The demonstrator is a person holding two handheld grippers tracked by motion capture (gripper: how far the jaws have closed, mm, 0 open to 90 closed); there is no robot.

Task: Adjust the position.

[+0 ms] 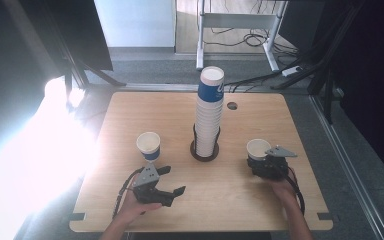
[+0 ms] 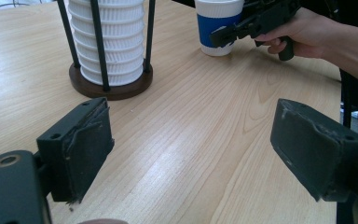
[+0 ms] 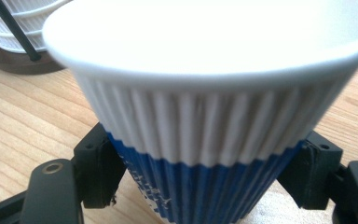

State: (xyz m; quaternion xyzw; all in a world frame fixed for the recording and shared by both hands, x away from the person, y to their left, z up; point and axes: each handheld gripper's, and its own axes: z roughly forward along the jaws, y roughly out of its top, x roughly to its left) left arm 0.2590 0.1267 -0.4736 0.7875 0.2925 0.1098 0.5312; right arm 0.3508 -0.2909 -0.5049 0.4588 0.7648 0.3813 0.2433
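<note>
Right tool [image 1: 261, 161] clamped on ribbed blue-and-white cup [image 3: 205, 140], pads pressed on blue band either side; cup stood at right of worktop [image 1: 240, 200], as far as I could tell resting on it. Left tool [image 1: 172, 181] gaped, nothing between pads, low over worktop. Second cup [image 1: 148, 145] just beyond it. Cup stack in holder [image 1: 208, 117] between both.

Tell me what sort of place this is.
Probably a lab or office workspace used for recording. A small wooden table stands on grey carpet, loose cables trail under a white desk frame behind, and a cup stack sits mid-table.
</note>
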